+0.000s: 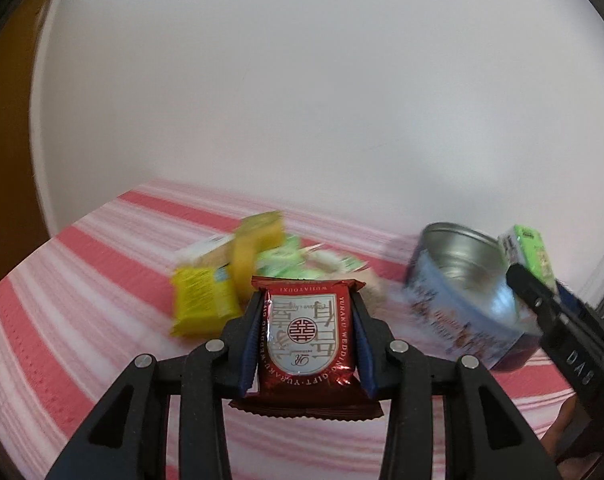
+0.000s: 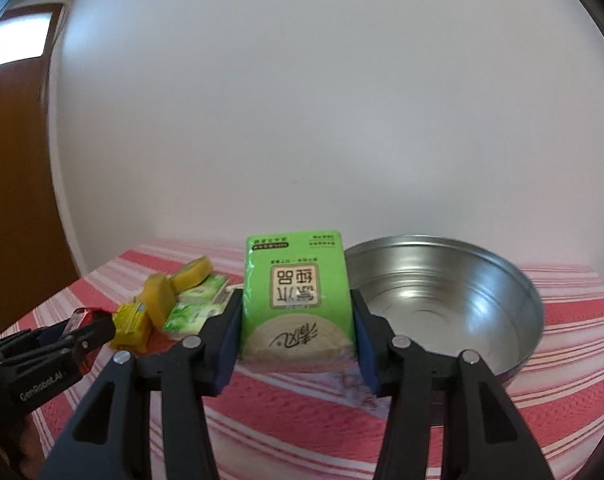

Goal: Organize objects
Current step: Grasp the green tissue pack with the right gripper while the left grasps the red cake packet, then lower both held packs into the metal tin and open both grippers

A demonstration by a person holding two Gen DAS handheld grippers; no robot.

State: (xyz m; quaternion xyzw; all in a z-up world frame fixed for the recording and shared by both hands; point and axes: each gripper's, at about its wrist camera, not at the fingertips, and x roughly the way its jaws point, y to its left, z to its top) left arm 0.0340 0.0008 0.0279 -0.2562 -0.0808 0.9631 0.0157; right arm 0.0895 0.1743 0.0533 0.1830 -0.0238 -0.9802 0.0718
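- Striped red-and-white tablecloth (image 2: 302, 420) covers the table, with a plain white wall (image 2: 302, 100) behind it.
- My left gripper (image 1: 307, 340) is clamped on a red foil snack packet (image 1: 307, 336); both blue pads press its sides and the packet hangs clear of the cloth.
- My right gripper (image 2: 296, 328) grips a green tissue pack (image 2: 296, 296) by its 2 sides, print upside down in my view.
- Round metal tin (image 2: 442, 304) sits open just right of the tissue pack, inside bare and shiny.
- Loose pile (image 2: 174, 304) lies left of centre on the cloth: yellow packets, yellow blocks, green-and-white tissue packs, touching and overlapping.
- Left-wrist view is motion-blurred; the pile's small print is unreadable.
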